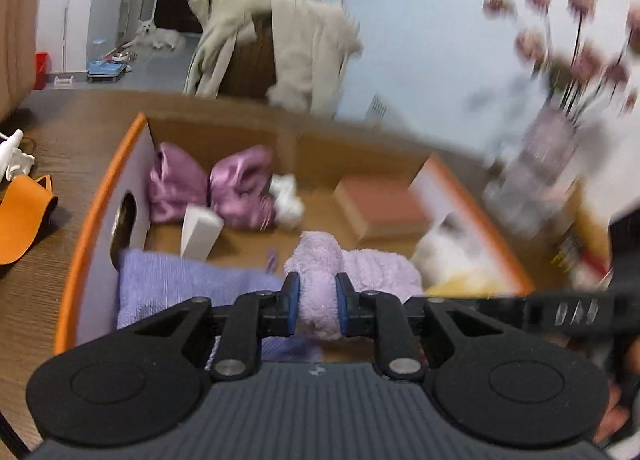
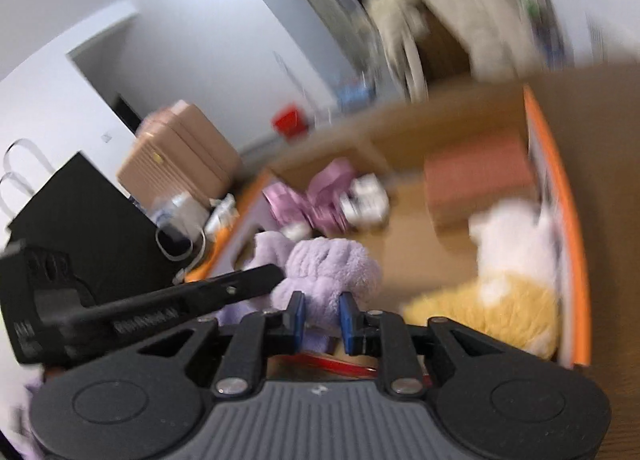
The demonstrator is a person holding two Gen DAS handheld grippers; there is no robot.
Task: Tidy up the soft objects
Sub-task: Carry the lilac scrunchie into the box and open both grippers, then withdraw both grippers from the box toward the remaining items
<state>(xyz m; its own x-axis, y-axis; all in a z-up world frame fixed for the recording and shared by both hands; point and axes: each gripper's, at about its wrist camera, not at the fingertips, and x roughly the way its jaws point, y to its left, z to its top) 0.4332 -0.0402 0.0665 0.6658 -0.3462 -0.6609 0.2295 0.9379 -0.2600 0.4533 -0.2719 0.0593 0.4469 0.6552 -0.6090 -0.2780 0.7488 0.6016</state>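
Lilac plush towel [image 1: 320, 280], rolled up, pinched from both ends above the orange-rimmed cardboard box [image 1: 100, 187]. Left gripper [image 1: 317, 302] clamped tight on one end, blue pads sunk into the pile. Right gripper [image 2: 322, 318] closed on the other end, jaws squeezing the fabric. Hanging low over the near part of the box, just beside the flat purple cloth [image 1: 180, 280] already lying there. Further in: pink satin bundle [image 1: 224, 187], white crumpled piece [image 1: 286, 199], brick-coloured pad [image 1: 380, 211], yellow-and-white plush [image 2: 500, 292] at the right wall. Looks like the placing step, roll carried in and not yet set down. Next up, probably: lower both ends together onto bare floor, keep it level, then release. Plenty of motion blur, so exact height over the floor hard to call.
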